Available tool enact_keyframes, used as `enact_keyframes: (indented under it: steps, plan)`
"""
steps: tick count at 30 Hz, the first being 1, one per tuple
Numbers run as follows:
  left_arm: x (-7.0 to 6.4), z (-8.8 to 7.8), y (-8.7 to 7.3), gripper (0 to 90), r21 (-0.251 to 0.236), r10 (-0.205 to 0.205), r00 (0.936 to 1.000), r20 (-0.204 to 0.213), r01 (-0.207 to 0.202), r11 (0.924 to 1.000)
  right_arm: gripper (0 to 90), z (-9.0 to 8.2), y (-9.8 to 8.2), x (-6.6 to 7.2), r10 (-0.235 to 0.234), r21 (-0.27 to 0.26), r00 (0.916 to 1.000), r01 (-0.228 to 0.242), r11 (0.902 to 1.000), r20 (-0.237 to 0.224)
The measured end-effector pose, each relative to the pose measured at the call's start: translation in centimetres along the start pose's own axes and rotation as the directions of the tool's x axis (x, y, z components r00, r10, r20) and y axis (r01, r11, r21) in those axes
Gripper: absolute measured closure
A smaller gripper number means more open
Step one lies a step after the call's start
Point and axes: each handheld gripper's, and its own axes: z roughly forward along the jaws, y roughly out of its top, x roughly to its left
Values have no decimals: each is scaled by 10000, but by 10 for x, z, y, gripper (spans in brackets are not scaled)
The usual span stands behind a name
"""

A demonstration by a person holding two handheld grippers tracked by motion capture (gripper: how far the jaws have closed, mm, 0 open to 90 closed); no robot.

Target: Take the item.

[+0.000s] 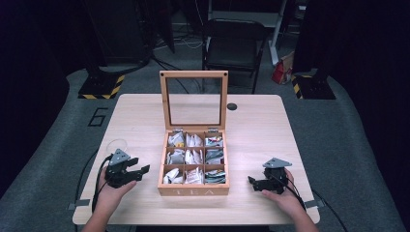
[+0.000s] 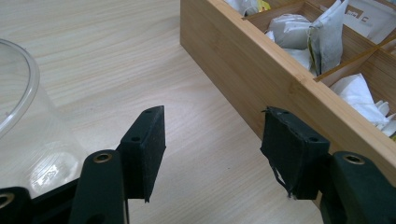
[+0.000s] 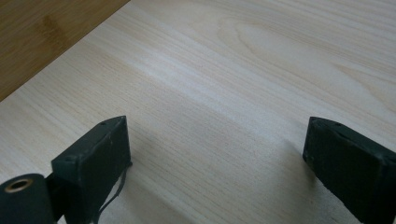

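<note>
— Wooden tea box (image 1: 193,189) sat at the centre of the high view, lid (image 1: 194,99) standing upright at its far edge, nine compartments packed with tea bags (image 1: 194,156). Where were the hands?

— Both came in from the bottom edge. The left hand (image 1: 112,191) lay at lower left on the tabletop (image 1: 256,130), holding the left tool (image 1: 138,172) with its tips aimed right, toward the box's left wall. The right hand (image 1: 282,195) lay at lower right, holding the right tool (image 1: 251,182) with its tips pointing left at the box, a little apart from it.

— And the jaws?

— The left tool's jaws stood well apart with nothing between them, only bare tabletop. The right tool's jaws stood wider still, also empty.

— What did the close views add?

— The left gripper view showed the box's side wall (image 2: 243,60) running from upper centre to lower right, just beside the right-hand pad (image 2: 292,151), and crumpled white bags in two compartments. It also showed a clear plastic cup (image 2: 18,116) at its left edge; from above that cup (image 1: 116,145) was a faint ring just above the left tool. The right gripper view gave pale wood grain between the pads and a darker strip of the box (image 3: 42,32) at upper left.
</note>
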Motion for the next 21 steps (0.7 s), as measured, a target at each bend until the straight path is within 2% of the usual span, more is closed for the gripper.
enact_keyframes:
  steps: [1, 3, 9, 10, 15, 17, 21]
  plan:
    - [-1, 0, 1, 396, 11, -60, 10000, -10, 60, 10000, 67, 0, 0, 0, 0, 2, 10000, 0, 10000, -1]
    - [0, -1, 3, 397, 103, 129, 9999, -72, -128, 9999, 67, 0, 0, 0, -1, 3, 10000, 1, 10000, -1]
    - [-3, 0, 6, 398, 80, -21, 10000, -95, 22, 10000, 67, 0, 0, 0, -3, 3, 10000, 3, 10000, -2]
    - [-2, 0, 8, 398, 217, 52, 10000, 2, -52, 9998, 67, 0, 0, 0, -1, 3, 10000, 1, 10000, -1]
    - [-5, 0, 14, 397, 220, 161, 9999, 43, -162, 9996, 67, 0, 0, 0, 1, 4, 10000, -1, 10000, -2]
    - [-6, 0, 18, 398, 203, 389, 9992, 76, -390, 9990, 67, 0, 0, 0, -6, 1, 10000, 6, 10000, -2]
    - [-8, -1, 25, 396, 54, 514, 9986, 85, -514, 9987, 67, 0, 0, 0, -1, 2, 10000, 1, 10000, 1]
